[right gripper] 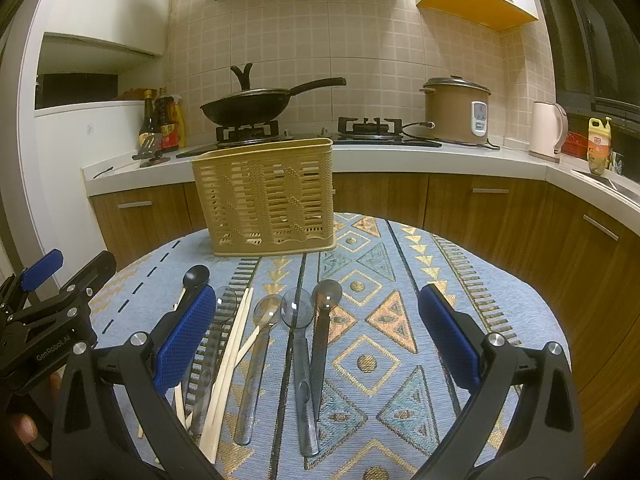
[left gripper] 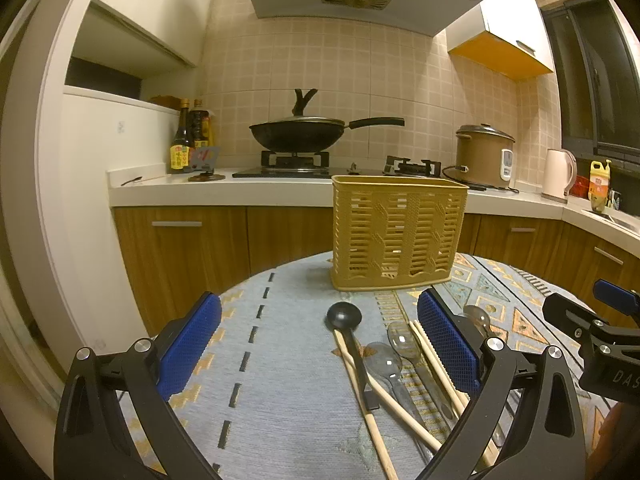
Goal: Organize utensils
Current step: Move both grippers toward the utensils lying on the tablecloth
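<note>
A tan slotted utensil basket (right gripper: 264,196) stands upright at the far edge of the round table (right gripper: 500,280), which wears a blue patterned cloth. Through its slots no utensil shows inside; how its interior is divided cannot be told.

All the utensils lie flat on the cloth in front of the basket, toward the near edge, handles pointing at the camera. From the right wrist view, counted from the table's left side: one black ladle-shaped spoon (right gripper: 196,277), its bowl nearest the basket; one clear spoon (right gripper: 226,301) partly hidden behind the right gripper's left finger; pale wooden chopsticks (right gripper: 236,336), at least three sticks visible, though the fingers cover part of them so the full count is unsure; then a clear spoon (right gripper: 267,312), a grey-tinted clear spoon (right gripper: 297,309) and a darker smoky spoon (right gripper: 327,294), side by side and nearly touching. That makes five spoons.

The right gripper (right gripper: 316,332) hovers over this row with its blue pads wide apart and nothing between them pressed. The left gripper (left gripper: 319,344), likewise spread wide and holding nothing, hangs above the black spoon (left gripper: 344,316) and chopsticks (left gripper: 432,356) near the left part of the table.

On the counter behind: one wok (right gripper: 246,110) on the hob, one brown rice cooker (right gripper: 458,110), one pale kettle (right gripper: 548,130).
</note>
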A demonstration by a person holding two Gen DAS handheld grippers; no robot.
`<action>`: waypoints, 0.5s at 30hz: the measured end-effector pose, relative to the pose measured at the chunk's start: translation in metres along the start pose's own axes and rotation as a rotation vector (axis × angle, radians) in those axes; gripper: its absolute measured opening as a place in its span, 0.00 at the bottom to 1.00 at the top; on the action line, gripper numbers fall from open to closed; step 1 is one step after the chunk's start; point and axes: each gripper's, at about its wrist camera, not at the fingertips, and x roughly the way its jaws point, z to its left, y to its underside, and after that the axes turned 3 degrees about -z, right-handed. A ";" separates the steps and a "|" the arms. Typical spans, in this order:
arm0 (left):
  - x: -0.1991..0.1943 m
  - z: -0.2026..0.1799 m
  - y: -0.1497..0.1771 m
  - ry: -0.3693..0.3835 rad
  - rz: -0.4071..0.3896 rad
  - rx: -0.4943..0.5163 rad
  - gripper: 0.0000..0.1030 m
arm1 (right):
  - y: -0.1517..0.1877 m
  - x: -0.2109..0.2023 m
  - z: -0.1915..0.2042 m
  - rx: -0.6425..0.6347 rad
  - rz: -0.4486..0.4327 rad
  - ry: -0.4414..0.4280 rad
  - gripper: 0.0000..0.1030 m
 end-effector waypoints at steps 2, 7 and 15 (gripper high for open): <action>0.000 0.000 0.000 -0.001 0.003 0.002 0.92 | 0.000 0.000 0.000 0.001 0.000 0.001 0.94; 0.000 0.003 0.000 -0.021 0.010 -0.014 0.92 | 0.002 -0.009 0.000 0.023 -0.044 0.049 0.94; 0.024 0.036 0.009 -0.001 0.165 -0.114 0.89 | 0.004 -0.013 0.006 -0.022 -0.071 0.136 0.94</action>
